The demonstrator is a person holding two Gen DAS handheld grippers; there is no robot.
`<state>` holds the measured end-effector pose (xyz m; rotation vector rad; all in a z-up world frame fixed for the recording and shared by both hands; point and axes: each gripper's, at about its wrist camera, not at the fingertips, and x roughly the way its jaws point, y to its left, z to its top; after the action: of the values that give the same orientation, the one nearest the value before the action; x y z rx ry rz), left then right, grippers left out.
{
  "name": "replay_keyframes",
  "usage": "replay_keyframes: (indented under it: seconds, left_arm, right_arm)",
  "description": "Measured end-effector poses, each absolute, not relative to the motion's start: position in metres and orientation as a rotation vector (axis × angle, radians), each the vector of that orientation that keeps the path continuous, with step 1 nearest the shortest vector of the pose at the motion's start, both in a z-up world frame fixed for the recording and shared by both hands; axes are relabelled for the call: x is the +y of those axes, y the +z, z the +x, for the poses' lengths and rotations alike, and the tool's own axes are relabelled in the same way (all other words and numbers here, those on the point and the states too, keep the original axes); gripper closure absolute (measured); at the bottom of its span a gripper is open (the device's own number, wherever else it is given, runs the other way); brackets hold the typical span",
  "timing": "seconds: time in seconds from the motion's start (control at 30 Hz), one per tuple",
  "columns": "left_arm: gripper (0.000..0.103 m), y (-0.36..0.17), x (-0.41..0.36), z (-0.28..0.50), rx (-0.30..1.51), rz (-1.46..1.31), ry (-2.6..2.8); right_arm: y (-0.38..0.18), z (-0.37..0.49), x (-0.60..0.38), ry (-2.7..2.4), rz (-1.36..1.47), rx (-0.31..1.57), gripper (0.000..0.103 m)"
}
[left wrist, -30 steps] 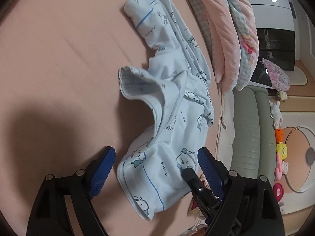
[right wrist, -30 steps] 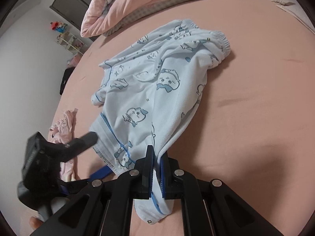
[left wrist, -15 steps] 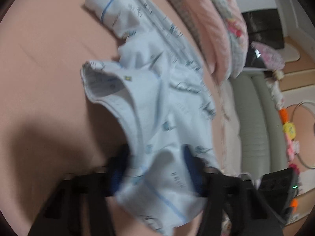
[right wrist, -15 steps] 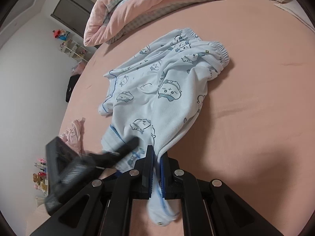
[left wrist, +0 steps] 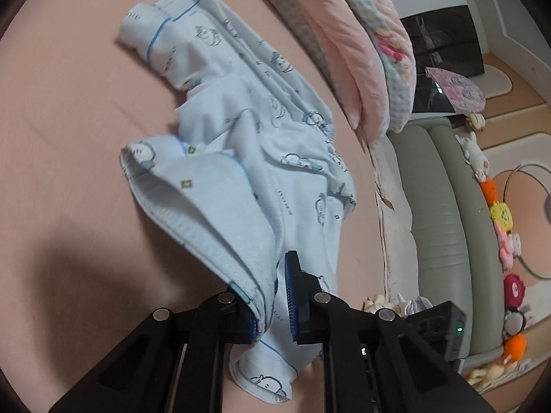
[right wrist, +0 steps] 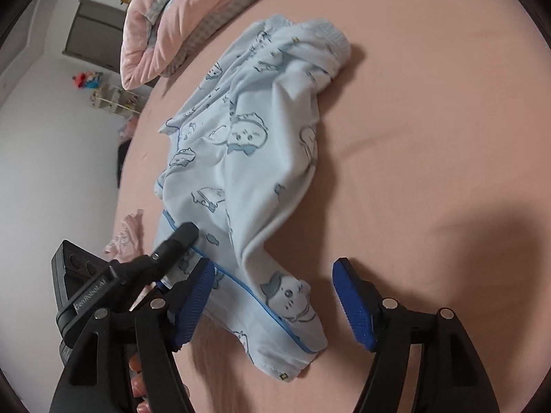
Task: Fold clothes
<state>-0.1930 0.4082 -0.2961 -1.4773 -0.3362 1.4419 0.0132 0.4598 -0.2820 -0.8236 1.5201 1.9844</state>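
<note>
The left gripper has its fingers clenched on a lifted hem of the light-blue printed pajama pants. The right gripper stands released, fingers either side of the pants' near leg end. The pants lie crumpled on the pink bed, with the pink quilt beyond them.

A wide bed in a pink sheet fills the room, with a pink quilt bunched along its far edge. Beside it runs a grey-green padded bumper hung with plush toys. A plain white wall holds a grey door and a small toy shelf.
</note>
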Motion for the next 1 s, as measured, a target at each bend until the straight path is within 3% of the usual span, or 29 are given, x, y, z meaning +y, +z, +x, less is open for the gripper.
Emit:
replay_keyframes:
  seconds: [0.47, 0.5, 0.57, 0.6, 0.63, 0.7, 1.0]
  left_arm:
    - [0.092, -0.285, 0.411, -0.195, -0.288, -1.448, 1.453]
    - [0.092, -0.284, 0.411, -0.195, -0.283, -1.445, 1.456]
    - [0.092, -0.283, 0.411, -0.196, -0.273, -1.441, 1.460]
    - [0.092, -0.282, 0.411, -0.196, -0.268, -1.438, 1.463]
    - [0.092, -0.282, 0.411, -0.196, -0.264, -1.436, 1.465]
    - [0.092, -0.281, 0.411, -0.197, -0.254, -1.431, 1.470]
    - [0.092, -0.266, 0.409, -0.207, -0.236, -1.378, 1.486]
  right_arm:
    - [-0.285, -0.021, 0.456, 2.069, -0.894, 1.351, 0.031]
    - [-0.285, -0.023, 0.456, 2.066, -0.894, 1.346, 0.034]
    - [-0.288, -0.028, 0.456, 2.069, -0.896, 1.392, 0.055]
    - [-0.291, -0.030, 0.456, 2.067, -0.898, 1.431, 0.077]
    - [-0.296, -0.031, 0.456, 2.040, -0.897, 1.467, 0.089]
    - [-0.306, -0.033, 0.456, 1.985, -0.896, 1.537, 0.095]
    - [-0.298, -0.045, 0.443, 2.047, -0.864, 1.542, 0.096]
